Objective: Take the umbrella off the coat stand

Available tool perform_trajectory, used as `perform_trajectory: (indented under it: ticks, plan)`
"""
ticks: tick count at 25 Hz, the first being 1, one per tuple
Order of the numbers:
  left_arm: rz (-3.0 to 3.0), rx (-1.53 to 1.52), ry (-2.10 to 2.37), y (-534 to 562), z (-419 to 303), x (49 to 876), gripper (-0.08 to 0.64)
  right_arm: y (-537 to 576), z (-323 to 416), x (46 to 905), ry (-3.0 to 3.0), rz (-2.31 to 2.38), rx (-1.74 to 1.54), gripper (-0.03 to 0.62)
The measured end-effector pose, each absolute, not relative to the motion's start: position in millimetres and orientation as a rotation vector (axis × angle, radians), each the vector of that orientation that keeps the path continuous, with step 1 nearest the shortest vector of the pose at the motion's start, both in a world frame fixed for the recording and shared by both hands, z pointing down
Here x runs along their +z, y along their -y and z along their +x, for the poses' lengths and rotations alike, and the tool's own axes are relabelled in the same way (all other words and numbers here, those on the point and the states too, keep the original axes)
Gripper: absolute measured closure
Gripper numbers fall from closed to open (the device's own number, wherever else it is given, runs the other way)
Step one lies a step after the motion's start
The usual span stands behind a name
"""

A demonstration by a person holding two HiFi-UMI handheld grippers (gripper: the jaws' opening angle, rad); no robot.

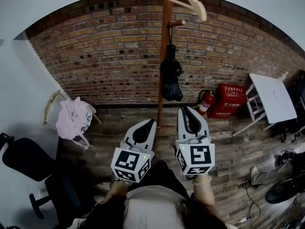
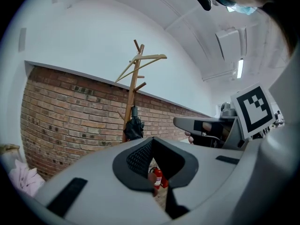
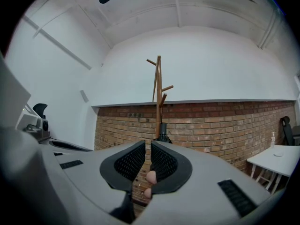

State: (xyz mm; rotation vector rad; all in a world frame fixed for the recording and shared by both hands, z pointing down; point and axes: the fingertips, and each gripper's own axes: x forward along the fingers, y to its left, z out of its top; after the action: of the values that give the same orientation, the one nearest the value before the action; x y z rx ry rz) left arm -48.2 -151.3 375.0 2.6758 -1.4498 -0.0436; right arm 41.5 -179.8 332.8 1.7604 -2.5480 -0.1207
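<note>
Right gripper [image 1: 187, 111], jaws closed and empty like my left gripper [image 1: 151, 123], sits nearer the black folded umbrella [image 1: 170, 78], which hangs vertically straight ahead on the wooden coat stand [image 1: 165, 37].

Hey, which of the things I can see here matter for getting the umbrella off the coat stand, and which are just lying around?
For the job: black umbrella, wooden coat stand, left gripper, right gripper.

Just lying about: wooden hanger, fire extinguisher, red box, white table, pink cloth, black office chair.
</note>
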Motion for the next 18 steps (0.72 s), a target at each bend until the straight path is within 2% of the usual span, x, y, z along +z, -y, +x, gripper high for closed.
perform_trajectory:
  ticks: [7, 18]
  plan:
    - [2.665, -0.03, 1.5, 183.1, -38.6, 370.4, 0.551, 217.7, 48.5, 330.6, 2.582, 1.705, -0.118, 0.536]
    - [2.605, -0.019, 1.588, 226.2, -47.7, 371.0, 0.551, 272.9, 39.8, 340.4, 2.613, 1.596, -0.097, 0.445]
